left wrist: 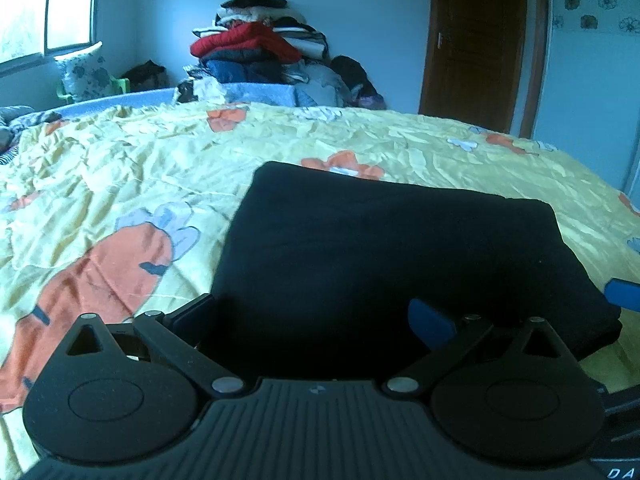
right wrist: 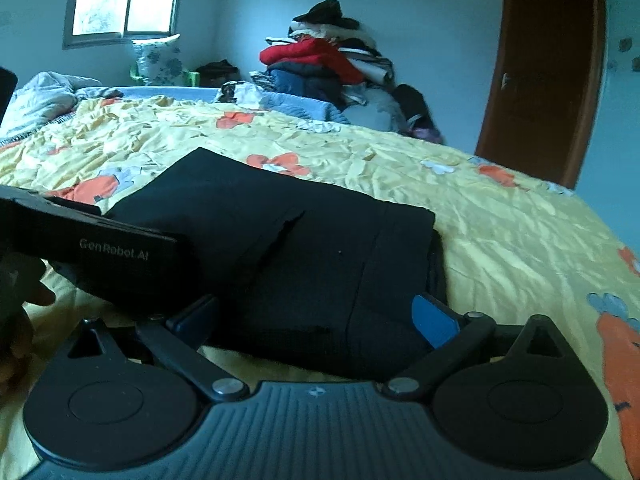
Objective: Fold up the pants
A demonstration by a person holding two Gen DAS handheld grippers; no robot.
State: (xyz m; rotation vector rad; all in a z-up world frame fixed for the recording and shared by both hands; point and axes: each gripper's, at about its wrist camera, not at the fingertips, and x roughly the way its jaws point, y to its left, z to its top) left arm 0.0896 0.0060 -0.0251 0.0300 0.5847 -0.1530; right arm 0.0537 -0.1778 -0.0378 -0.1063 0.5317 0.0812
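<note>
Pants (left wrist: pixel 380 248) lay as a compact black rectangle on the bed (left wrist: pixel 120 168), folding seemingly done; left claw (left wrist: pixel 316 316) and right claw (right wrist: pixel 316 316), at the bundle's 6 o'clock edge, gaped wide, gripping nothing; next, probably smoothing or lifting away.

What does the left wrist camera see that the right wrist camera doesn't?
Only the left wrist view shows the pants as one smooth dark block, and the right claw's blue tip at the edge. Only the right wrist view shows a slit-like fold line on the pants, a hand, and the left claw's body. Both show the yellow bedspread, clothes pile, window and door.
</note>
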